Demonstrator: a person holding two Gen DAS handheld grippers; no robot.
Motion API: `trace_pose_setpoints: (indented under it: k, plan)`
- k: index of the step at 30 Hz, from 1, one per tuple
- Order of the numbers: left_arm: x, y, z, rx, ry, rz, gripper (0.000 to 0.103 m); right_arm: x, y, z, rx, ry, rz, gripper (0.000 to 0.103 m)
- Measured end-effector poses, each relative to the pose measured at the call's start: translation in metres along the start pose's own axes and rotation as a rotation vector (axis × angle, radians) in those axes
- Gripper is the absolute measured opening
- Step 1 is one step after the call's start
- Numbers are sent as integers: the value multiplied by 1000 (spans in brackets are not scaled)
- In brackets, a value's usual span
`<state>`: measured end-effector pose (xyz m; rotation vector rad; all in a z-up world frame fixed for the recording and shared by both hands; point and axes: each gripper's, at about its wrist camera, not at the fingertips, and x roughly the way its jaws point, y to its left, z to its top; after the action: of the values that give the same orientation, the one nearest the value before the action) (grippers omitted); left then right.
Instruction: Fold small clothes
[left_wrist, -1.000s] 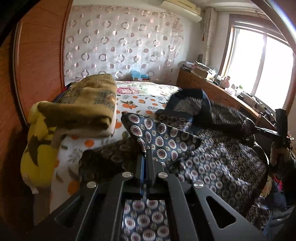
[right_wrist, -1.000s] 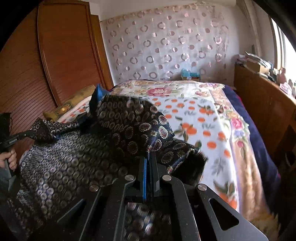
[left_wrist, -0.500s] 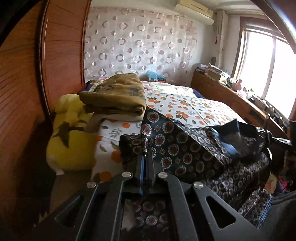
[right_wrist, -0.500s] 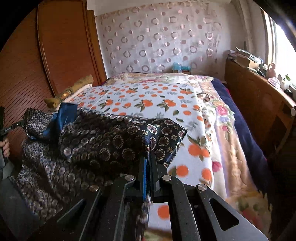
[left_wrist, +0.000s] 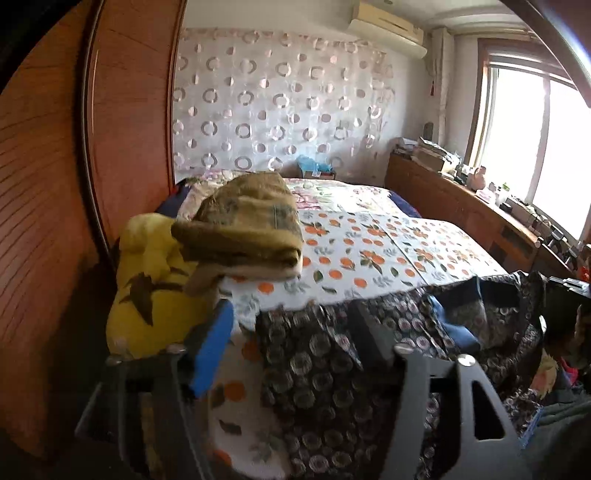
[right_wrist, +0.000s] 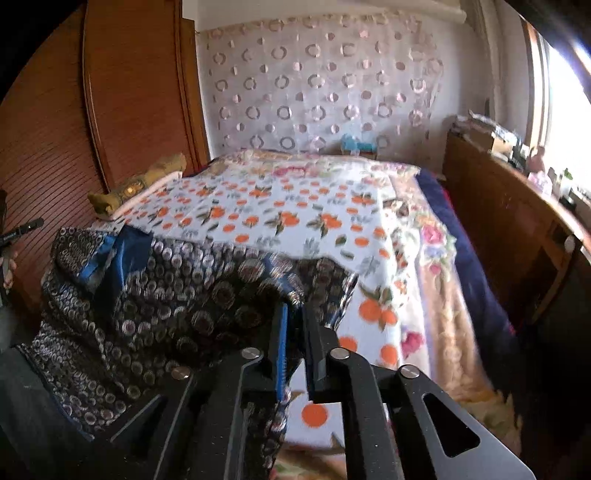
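Patterned garment (left_wrist: 325, 376) on bed (left_wrist: 388, 251), between just-opening left hand-held gripper (left_wrist: 291, 328) jaws, untouched; right hand-held gripper (right_wrist: 294, 325) just-opening, slightly apart.

Left gripper (left_wrist: 295, 325) jaws just opened wide, right gripper (right_wrist: 294, 314) jaws just parting, seemingly barely apart

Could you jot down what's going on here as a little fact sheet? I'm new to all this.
place: bedroom, bed with orange-print sheet
garment: dark patterned garment with blue lining, lying at the bed's near edge
left gripper: jaws wide, just been opening, garment below them, not pinched
right gripper: jaws just been opening, narrow gap, garment edge by the tips
also on bed: folded olive blanket, yellow plush toy
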<state>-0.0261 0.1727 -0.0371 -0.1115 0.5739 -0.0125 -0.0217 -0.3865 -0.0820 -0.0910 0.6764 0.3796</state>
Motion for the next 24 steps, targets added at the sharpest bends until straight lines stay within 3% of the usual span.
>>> trace_pose_setpoints:
  k: [2, 5, 15, 19, 24]
  plan:
    - [9, 2, 8, 13, 0, 19, 66, -1, -2, 6, 0, -14, -18, 31]
    - [31, 7, 18, 21, 31, 21, 66, 4, -4, 12, -6, -30, -35, 43]
    - [98, 19, 12, 31, 197, 31, 66, 67, -9, 25, 4, 44, -30, 45]
    - [111, 20, 0, 34, 275, 24, 66, 82, -15, 26, 21, 88, -4, 45]
    - [109, 17, -13, 38, 297, 2, 66, 91, -17, 27, 13, 136, -11, 45]
